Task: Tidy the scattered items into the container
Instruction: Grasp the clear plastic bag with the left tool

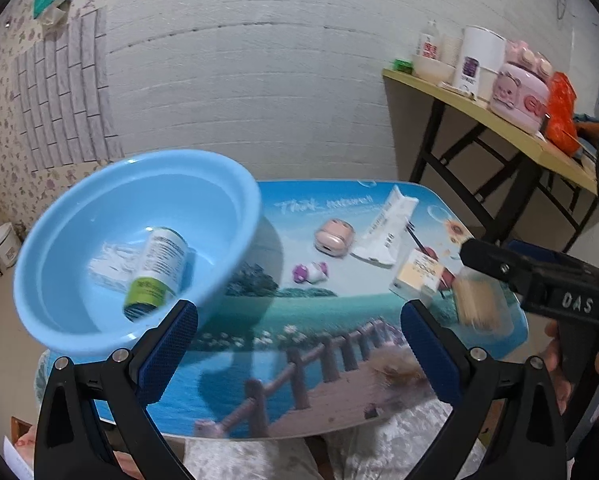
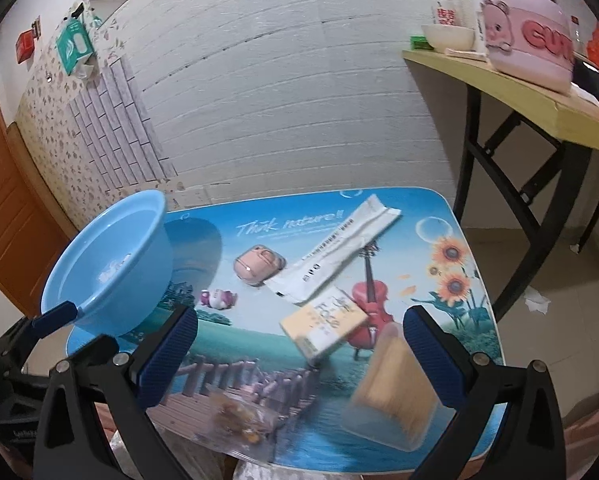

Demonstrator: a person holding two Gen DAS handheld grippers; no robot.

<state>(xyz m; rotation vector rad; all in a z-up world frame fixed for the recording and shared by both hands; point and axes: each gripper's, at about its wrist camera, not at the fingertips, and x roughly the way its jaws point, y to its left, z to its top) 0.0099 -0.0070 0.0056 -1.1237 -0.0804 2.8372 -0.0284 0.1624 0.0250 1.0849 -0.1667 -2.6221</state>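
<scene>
A light blue basin [image 1: 99,208] stands at the left of the picture-printed table [image 1: 323,312]; it also shows in the right wrist view [image 2: 111,264]. In it lie a green-capped bottle [image 1: 159,268] and a white packet [image 1: 107,268]. On the table lie a pink case [image 2: 257,266], a small purple-and-white toy [image 2: 218,299], a white tube [image 2: 339,248], a yellow box [image 2: 323,326], a clear box of toothpicks [image 2: 395,396] and a clear bag of snacks [image 2: 235,420]. My left gripper [image 1: 299,344] is open and empty, just right of the basin. My right gripper [image 2: 299,344] is open over the front of the table, empty.
A yellow side table [image 2: 519,96] stands at the right with a pink pot [image 2: 527,44], a bowl and bottles. A white brick wall is behind. A brown door [image 2: 3,208] is at the left. Crumpled paper lies on the floor [image 2: 537,302].
</scene>
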